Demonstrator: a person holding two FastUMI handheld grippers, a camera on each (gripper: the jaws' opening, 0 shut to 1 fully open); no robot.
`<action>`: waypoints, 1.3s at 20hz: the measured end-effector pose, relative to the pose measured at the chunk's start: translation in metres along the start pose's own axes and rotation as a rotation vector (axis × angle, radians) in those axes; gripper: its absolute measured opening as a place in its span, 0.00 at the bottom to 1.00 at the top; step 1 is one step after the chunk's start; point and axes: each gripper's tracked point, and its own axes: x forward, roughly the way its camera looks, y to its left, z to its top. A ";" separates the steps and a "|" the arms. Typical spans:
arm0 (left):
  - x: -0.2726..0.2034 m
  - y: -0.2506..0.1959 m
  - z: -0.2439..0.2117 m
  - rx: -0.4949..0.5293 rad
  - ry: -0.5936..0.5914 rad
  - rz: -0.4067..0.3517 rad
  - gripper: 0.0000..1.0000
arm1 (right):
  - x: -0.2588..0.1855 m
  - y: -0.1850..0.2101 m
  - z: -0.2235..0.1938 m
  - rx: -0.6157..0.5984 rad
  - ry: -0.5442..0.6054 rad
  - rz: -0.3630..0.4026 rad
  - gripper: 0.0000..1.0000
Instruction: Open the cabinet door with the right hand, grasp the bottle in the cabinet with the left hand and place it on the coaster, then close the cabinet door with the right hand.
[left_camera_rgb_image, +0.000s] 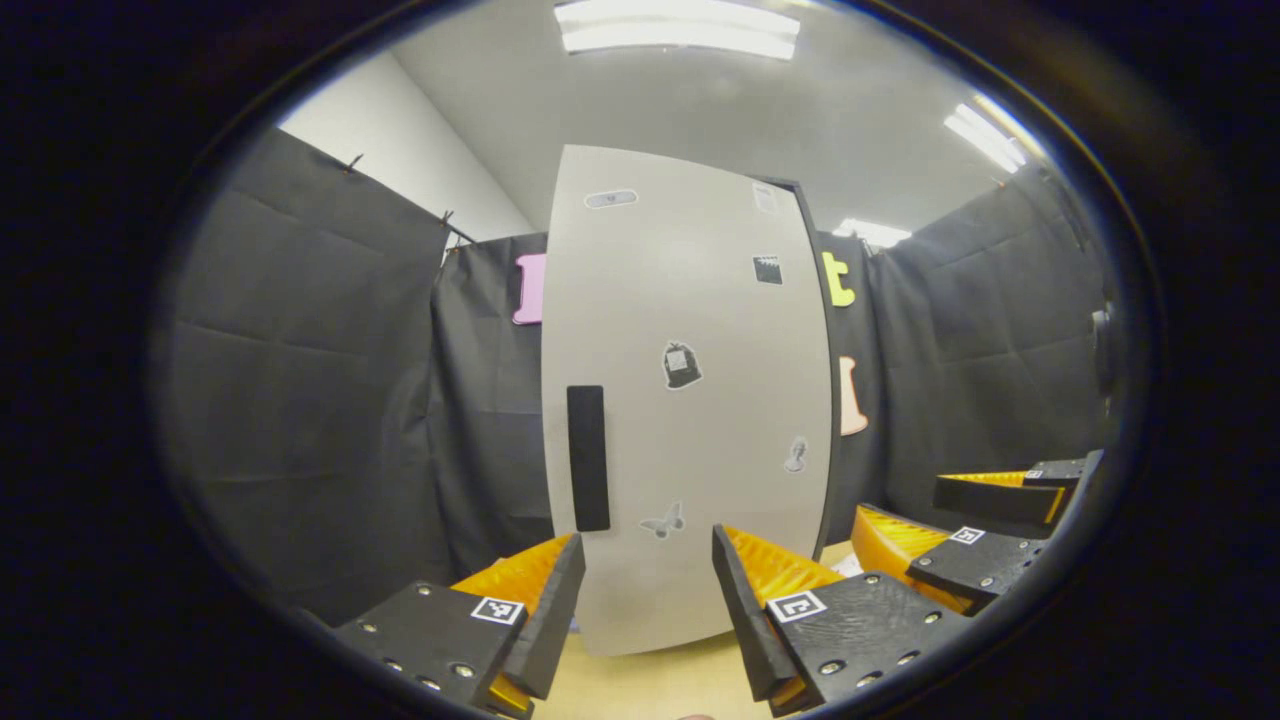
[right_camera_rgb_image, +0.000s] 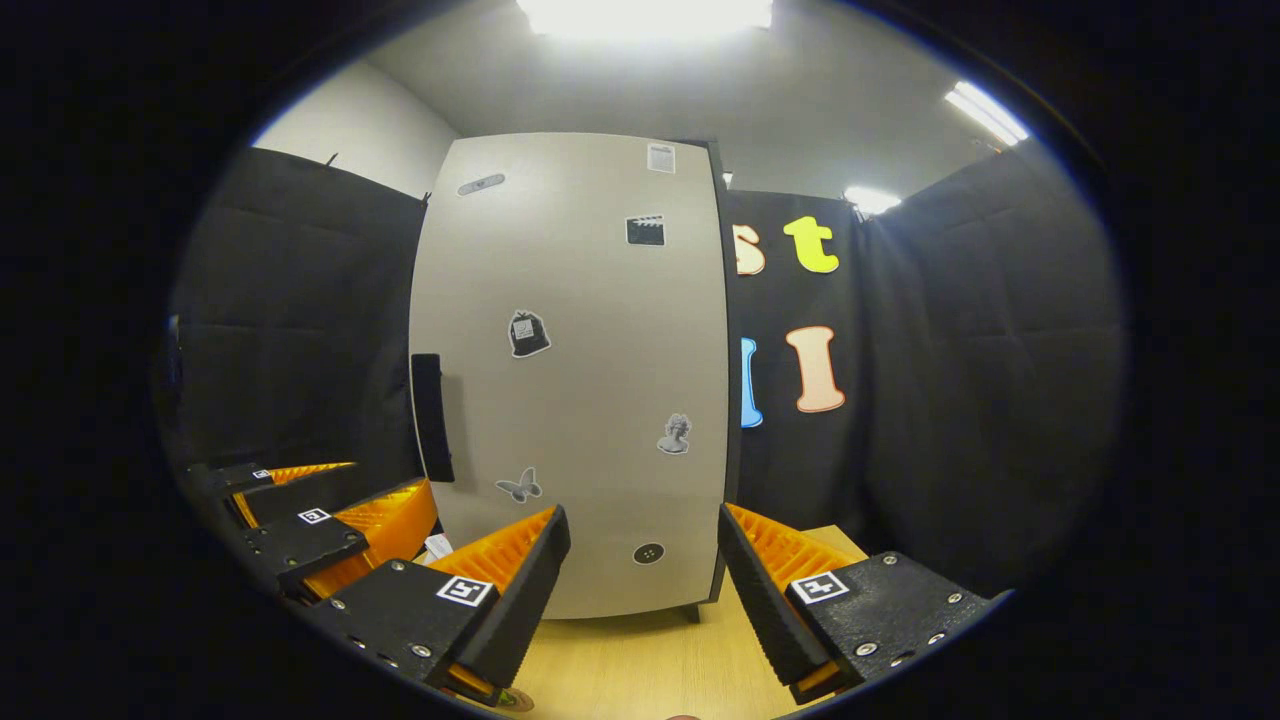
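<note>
A tall beige cabinet stands on the table with its door (left_camera_rgb_image: 690, 400) (right_camera_rgb_image: 570, 380) closed and dotted with small stickers. A black vertical handle (left_camera_rgb_image: 588, 458) (right_camera_rgb_image: 432, 418) sits near the door's left edge. The closed door hides the cabinet's inside. My left gripper (left_camera_rgb_image: 647, 560) is open a little in front of the door's lower part, holding nothing. My right gripper (right_camera_rgb_image: 642, 530) is open too, facing the lower middle of the door, to the right of the handle. In the left gripper view the right gripper (left_camera_rgb_image: 960, 530) is off to the right. The left gripper (right_camera_rgb_image: 330, 515) sits at the left of the right gripper view.
The light wooden table (right_camera_rgb_image: 650, 650) (left_camera_rgb_image: 650, 685) runs under both grippers up to the cabinet's foot. Black cloth walls (right_camera_rgb_image: 950, 400) close in the booth on both sides and behind. A small white scrap (right_camera_rgb_image: 437, 545) lies by the cabinet's lower left corner.
</note>
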 end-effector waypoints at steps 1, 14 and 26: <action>-0.001 0.000 0.002 0.001 -0.002 -0.003 0.73 | 0.001 0.000 -0.001 0.001 0.002 -0.001 0.93; 0.004 0.018 -0.001 0.005 -0.001 0.037 0.72 | 0.003 0.000 -0.001 -0.004 -0.002 -0.005 0.92; 0.000 0.025 0.001 0.005 -0.001 0.045 0.73 | 0.001 -0.003 0.000 -0.002 0.005 -0.017 0.92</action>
